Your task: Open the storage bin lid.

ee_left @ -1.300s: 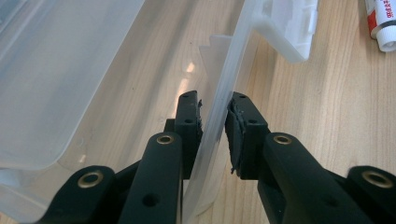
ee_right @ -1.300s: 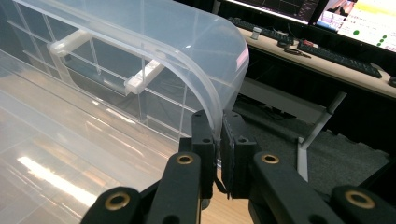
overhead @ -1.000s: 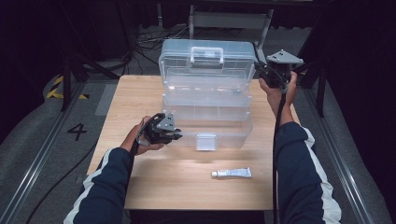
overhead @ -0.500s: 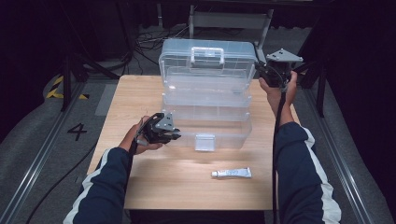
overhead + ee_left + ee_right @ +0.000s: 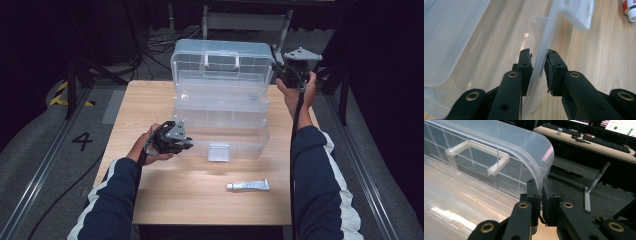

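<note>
Your left gripper (image 5: 538,65) is clamping the box (image 5: 220,107) front wall; your right gripper (image 5: 540,195) is pinching its lid (image 5: 499,142) corner. Clear plastic is blurring the trays, seemingly empty.

The left gripper (image 5: 539,72) comes up from the bottom of the frame, its two black jaws pinched on the thin rim of a clear plastic box (image 5: 544,52), one pad on either side of the wall. That wall runs from the bottom centre up toward the upper right, where a white latch (image 5: 580,13) hangs off the box's edge. Clear plastic spreads over the left half, wood grain showing through it. The wooden table (image 5: 604,57) lies bare on the right, and a tube's white cap (image 5: 631,11) peeks in at the top right corner.
</note>
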A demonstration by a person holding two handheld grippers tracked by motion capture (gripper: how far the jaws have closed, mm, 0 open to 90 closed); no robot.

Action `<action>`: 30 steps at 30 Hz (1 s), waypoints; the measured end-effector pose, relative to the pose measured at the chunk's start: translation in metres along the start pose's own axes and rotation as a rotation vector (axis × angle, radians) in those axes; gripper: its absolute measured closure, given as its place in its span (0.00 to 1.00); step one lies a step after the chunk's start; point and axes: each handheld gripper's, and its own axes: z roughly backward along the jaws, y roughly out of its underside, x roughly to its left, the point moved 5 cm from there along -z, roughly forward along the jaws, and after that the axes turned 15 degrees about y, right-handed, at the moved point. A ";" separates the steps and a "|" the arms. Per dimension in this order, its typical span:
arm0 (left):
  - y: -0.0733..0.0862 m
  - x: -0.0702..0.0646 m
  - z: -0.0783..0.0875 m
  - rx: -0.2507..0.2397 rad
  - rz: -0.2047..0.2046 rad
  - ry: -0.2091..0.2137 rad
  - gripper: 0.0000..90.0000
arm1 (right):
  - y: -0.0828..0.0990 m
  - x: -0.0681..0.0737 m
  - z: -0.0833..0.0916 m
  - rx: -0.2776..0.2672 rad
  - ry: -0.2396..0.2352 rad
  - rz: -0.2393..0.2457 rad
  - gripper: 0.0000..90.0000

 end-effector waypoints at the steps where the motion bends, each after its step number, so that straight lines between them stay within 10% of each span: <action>1: 0.000 0.000 0.000 0.000 0.000 0.000 0.85 | 0.000 -0.001 -0.001 0.002 -0.005 -0.010 0.95; 30: 0.000 0.000 0.000 -0.014 0.003 -0.003 0.84 | -0.006 -0.003 -0.029 0.023 -0.005 -0.050 0.95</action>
